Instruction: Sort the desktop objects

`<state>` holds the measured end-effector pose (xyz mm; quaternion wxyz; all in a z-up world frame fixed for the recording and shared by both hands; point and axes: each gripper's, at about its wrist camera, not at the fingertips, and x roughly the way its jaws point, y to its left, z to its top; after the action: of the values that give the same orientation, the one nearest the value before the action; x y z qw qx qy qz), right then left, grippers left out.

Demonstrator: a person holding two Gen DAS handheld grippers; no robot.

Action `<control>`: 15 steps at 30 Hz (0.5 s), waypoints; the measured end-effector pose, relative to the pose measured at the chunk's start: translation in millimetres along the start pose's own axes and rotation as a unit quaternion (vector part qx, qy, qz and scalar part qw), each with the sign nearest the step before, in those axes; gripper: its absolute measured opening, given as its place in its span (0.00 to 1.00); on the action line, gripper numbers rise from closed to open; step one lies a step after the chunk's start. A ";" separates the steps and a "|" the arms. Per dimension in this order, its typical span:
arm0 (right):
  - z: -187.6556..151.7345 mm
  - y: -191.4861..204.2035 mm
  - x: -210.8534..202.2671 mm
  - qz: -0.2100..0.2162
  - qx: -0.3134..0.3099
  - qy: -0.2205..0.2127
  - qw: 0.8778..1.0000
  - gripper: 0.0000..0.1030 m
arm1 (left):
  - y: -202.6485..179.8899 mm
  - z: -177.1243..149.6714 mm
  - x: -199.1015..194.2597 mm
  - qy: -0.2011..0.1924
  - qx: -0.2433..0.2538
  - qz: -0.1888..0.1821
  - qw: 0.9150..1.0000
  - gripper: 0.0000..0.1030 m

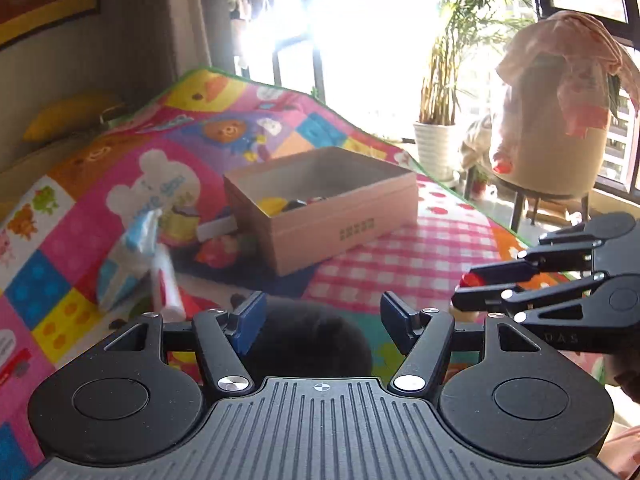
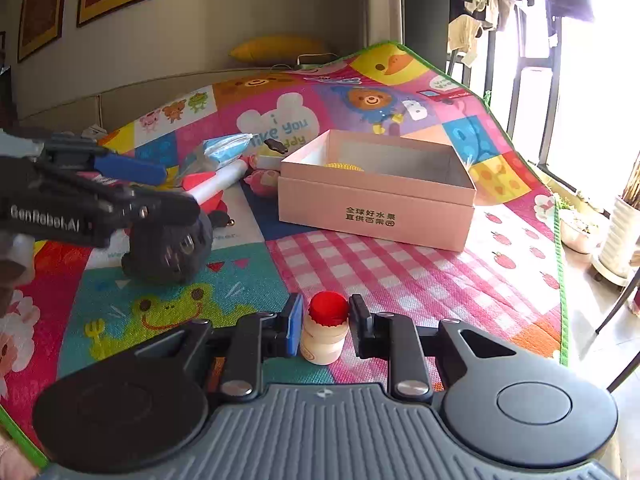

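Note:
A pink open box (image 1: 320, 216) (image 2: 376, 196) stands on the colourful play mat and holds a yellow item (image 1: 272, 204). My left gripper (image 1: 322, 320) is open, its fingers on either side of a black plush toy (image 1: 308, 344) (image 2: 168, 248). My right gripper (image 2: 326, 320) is shut on a small yogurt bottle with a red cap (image 2: 326, 328), held just above the mat. In the left wrist view the right gripper (image 1: 464, 292) shows at the right with the red cap (image 1: 468, 280) between its tips.
A blue-white tissue pack (image 1: 128, 256) (image 2: 224, 148), a white tube (image 1: 168, 284) (image 2: 220, 184) and small pink and red toys (image 1: 220, 250) lie left of the box. The mat's edge (image 2: 560, 280) runs along the right, with a potted plant (image 1: 436, 148) and a chair (image 1: 556, 136) beyond.

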<state>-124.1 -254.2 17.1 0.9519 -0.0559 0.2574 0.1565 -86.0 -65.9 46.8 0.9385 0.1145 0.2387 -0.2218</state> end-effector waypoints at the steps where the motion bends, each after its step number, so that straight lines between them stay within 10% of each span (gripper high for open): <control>1: -1.8 -0.6 -2.3 -0.002 0.000 -0.002 1.000 0.24 | -4.6 -5.0 -0.8 0.002 0.001 0.006 1.000 0.78; 8: -11.8 -4.2 0.3 -0.012 0.020 0.006 1.000 0.60 | -0.8 -21.5 0.5 0.033 -0.006 0.031 0.999 0.99; 15: -18.1 0.1 11.7 -0.007 0.023 0.028 0.999 0.65 | 18.1 -40.4 13.2 0.102 -0.046 0.070 0.991 1.00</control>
<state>-123.1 -254.3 -4.4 0.9463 -0.0401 0.2872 0.1427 -83.1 -41.9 7.4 0.9267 0.1094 0.3346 -0.1315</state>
